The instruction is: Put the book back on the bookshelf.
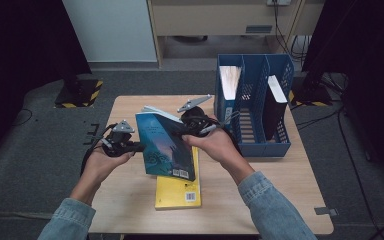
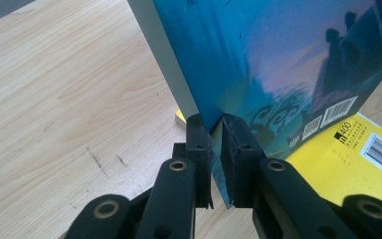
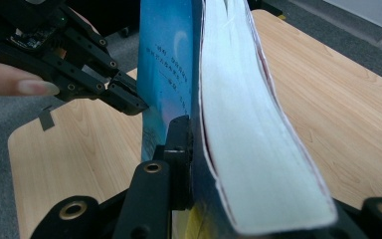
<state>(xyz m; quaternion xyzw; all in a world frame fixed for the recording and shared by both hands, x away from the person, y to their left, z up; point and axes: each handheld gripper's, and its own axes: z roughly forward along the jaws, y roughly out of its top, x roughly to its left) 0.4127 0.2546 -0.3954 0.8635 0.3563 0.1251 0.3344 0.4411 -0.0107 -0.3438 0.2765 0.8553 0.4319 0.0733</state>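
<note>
The blue book (image 1: 166,145) is clamped by both tongs, left (image 1: 136,147) and right (image 1: 179,134), lifted above the yellow book (image 1: 178,191); filing into the blue rack (image 1: 260,145) is judged still pending.

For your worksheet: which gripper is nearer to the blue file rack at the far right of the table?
Right. The right gripper grips the blue book just beside the file rack; the left gripper grips the book's opposite edge, farther away.
</note>
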